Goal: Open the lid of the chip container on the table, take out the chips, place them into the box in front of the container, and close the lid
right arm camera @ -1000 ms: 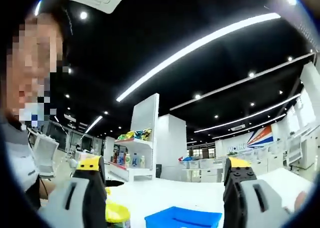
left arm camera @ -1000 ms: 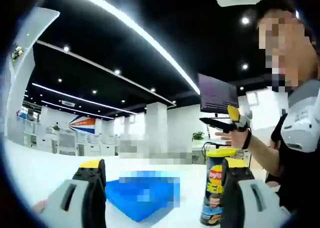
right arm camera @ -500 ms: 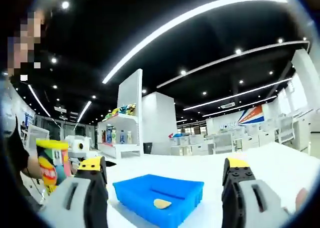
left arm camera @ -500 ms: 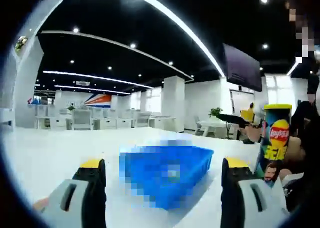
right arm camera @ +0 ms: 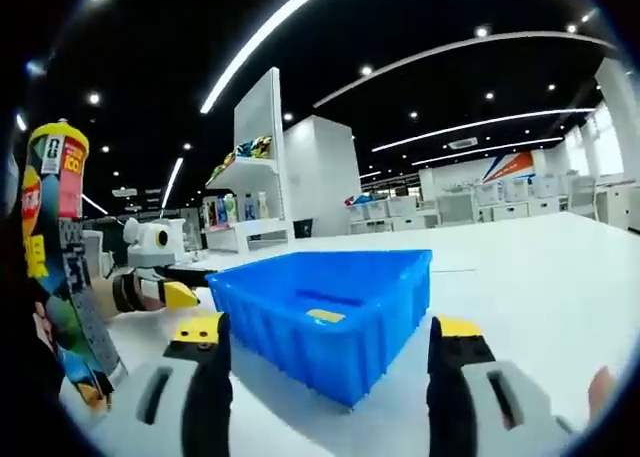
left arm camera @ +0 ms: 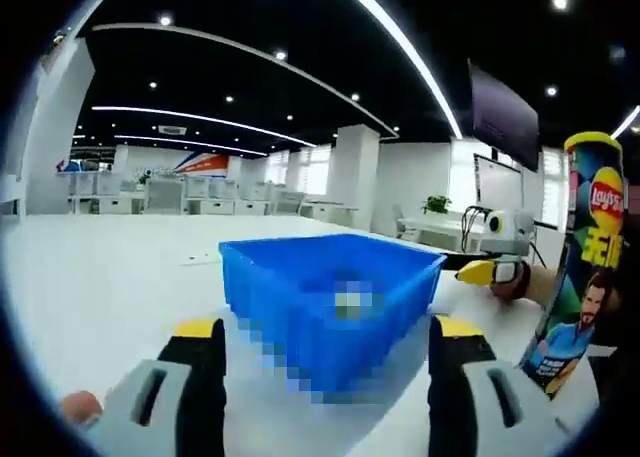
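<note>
Two grippers point at a blue box that sits on a big white table. The box is the thing to look from, so everything here is told from it.

Seen from the left gripper view, the left gripper is low on the near side of the box, close to the table top. Its two jaws with yellow tips stand wide apart, with nothing between them. The near wall of the box shows in the gap, but part of it is blurred. Just beside the box, on its right, stands the chip container. It is a tall can, upright, with a yellow lid on top. Past the box on that same side, another gripper with a yellow tip shows with a hand behind it.

Seen from the right gripper view, the right gripper is also low on the near side of the box. Its jaws stand wide apart too, and they hold nothing. Inside the box lies one pale yellow chip. The chip container stands just beside the box on its left, upright, lid on. Between the can and the box, another gripper with a yellow tip shows. Far behind the box stands a white shelf with small bright things on it
</note>
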